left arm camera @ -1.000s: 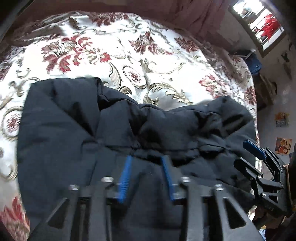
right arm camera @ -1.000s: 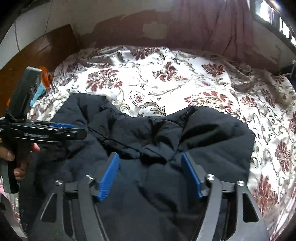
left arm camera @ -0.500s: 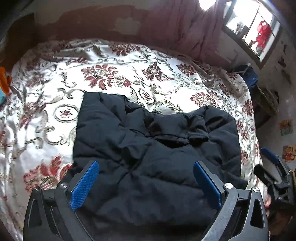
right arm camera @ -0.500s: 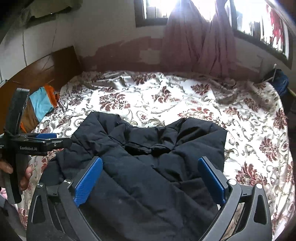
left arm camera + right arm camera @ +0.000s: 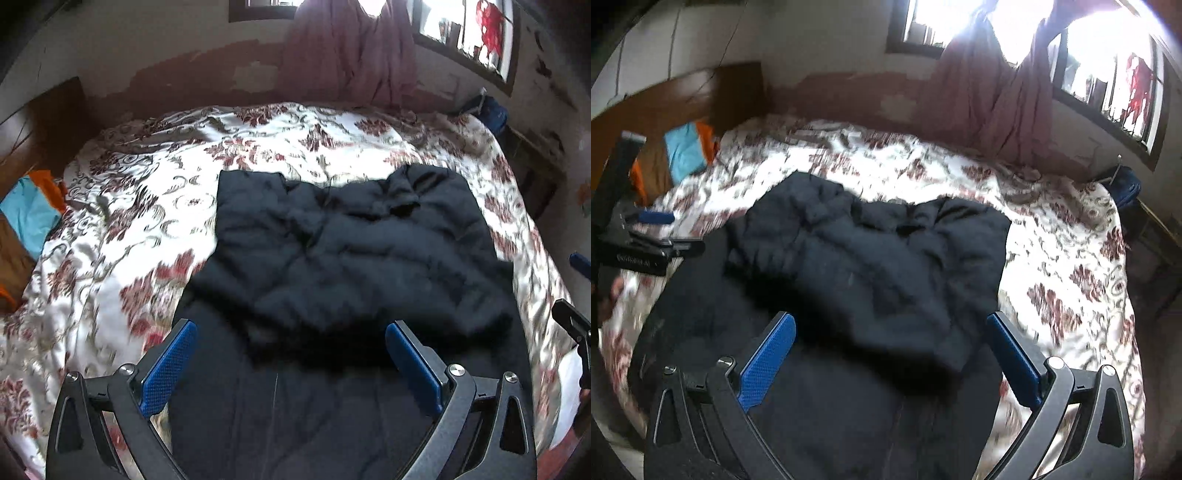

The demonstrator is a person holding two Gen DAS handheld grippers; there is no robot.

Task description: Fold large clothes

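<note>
A large black padded jacket (image 5: pixel 351 258) lies on the floral bedspread (image 5: pixel 147 229), its upper half folded down over the lower half. It also shows in the right wrist view (image 5: pixel 879 269). My left gripper (image 5: pixel 291 358) is open and empty, held above the jacket's near end. My right gripper (image 5: pixel 894 354) is open and empty too, above the near end. The left gripper shows at the left edge of the right wrist view (image 5: pixel 646 236), and part of the right gripper at the right edge of the left wrist view (image 5: pixel 576 325).
A wooden headboard (image 5: pixel 694 96) stands at the left with blue and orange cloth (image 5: pixel 685 149) beside it. Pink curtains (image 5: pixel 1001 96) hang under the windows behind the bed. A dark blue bag (image 5: pixel 1126 188) sits at the far right corner.
My left gripper opened and let go of the jacket. Both grippers opened wider and pulled back and up from the folded jacket, so more of the bed and room shows.
</note>
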